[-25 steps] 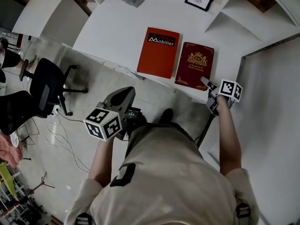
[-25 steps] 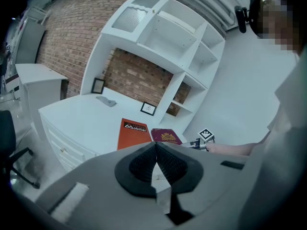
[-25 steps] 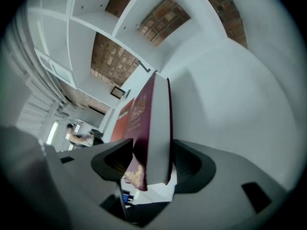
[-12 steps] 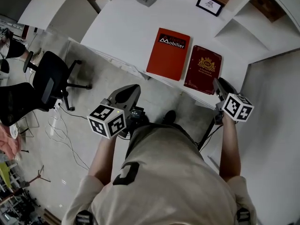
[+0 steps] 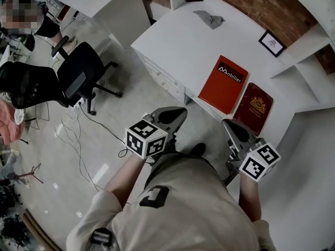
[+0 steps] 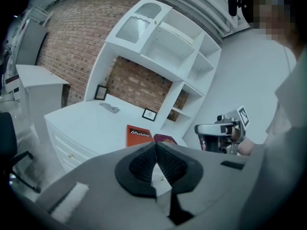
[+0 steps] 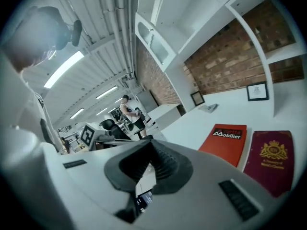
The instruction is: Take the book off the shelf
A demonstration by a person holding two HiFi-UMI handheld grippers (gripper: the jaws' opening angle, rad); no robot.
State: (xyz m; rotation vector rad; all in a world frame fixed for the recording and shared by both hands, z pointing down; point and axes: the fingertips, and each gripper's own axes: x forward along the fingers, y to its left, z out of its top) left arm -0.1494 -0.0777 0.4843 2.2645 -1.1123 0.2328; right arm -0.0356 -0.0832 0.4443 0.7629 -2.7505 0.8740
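Inspection begins nearest you: your left gripper [image 6: 155,148] is held in front of your torso, its ribbed pads [image 6: 144,164] pressed together with nothing between them. Your right gripper [image 7: 150,151] is held alongside it, short of the desk edge; its jaws have just been closing and now meet on nothing. Neither tool touches a book. Beyond them, the white desk [image 5: 178,41] carries two books lying flat, side by side, near its front edge. The maroon book [image 5: 255,107] with a gold crest is the one nearer your right gripper, and the orange book [image 5: 226,83] lies just beside it. Further back on the desk lie a grey crumpled item [image 5: 209,19] and a small framed picture [image 5: 272,42]. Furthest off, the white shelf unit [image 5: 309,48] stands against the brick wall [image 5: 272,9], and the compartments that show appear empty. Judgement: the book is already off the shelf and resting on the desk, so the removal step looks finished and you stand clear of the work. Which of the two books was the target cannot be settled from here. The next move calls for little: keep both grippers off the desk edge so neither book is nudged. Should a further book be required, open the jaws before reaching to the shelf.
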